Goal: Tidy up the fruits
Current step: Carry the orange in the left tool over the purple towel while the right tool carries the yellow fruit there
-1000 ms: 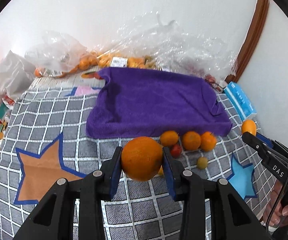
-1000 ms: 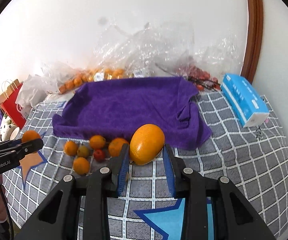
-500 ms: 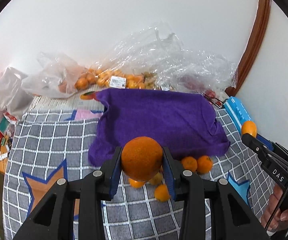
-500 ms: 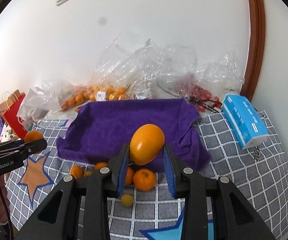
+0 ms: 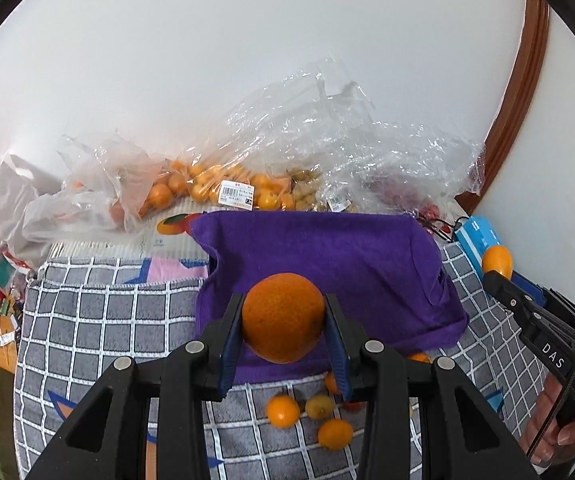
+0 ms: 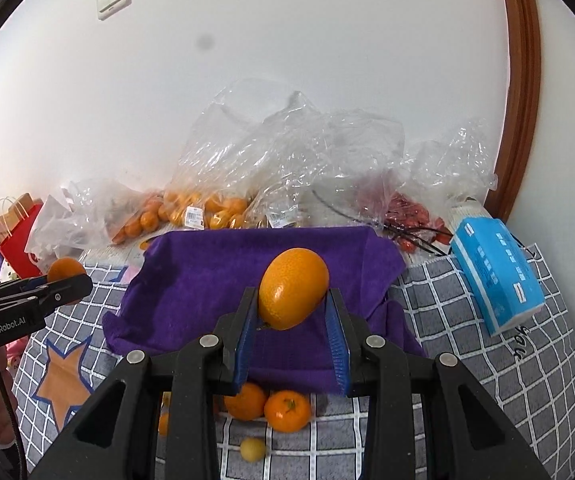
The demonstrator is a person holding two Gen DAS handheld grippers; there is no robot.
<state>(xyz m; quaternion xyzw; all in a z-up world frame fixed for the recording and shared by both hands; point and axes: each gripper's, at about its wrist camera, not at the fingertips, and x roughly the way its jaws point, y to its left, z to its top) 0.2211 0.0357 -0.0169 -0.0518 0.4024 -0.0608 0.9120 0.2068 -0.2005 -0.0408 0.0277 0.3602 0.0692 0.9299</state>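
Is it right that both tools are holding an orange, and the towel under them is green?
Not quite. The towel is purple, not green, as the right wrist view shows. The rest is right: the left tool holds a round orange and the right tool holds an oval orange.

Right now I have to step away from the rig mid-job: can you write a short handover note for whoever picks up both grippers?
Left gripper: shut on a round, dark orange fruit, held above the near part of the purple towel.
Right gripper: shut on an oval, lighter orange fruit, also over the towel.
Nothing lies on the towel yet.
Several small oranges and a small yellow fruit lie loose on the grey checked cloth at the towel's near edge.
Bagged fruit in clear plastic sits behind the towel, by the wall.
Left: probably set both held fruits on the towel, then gather the loose ones.
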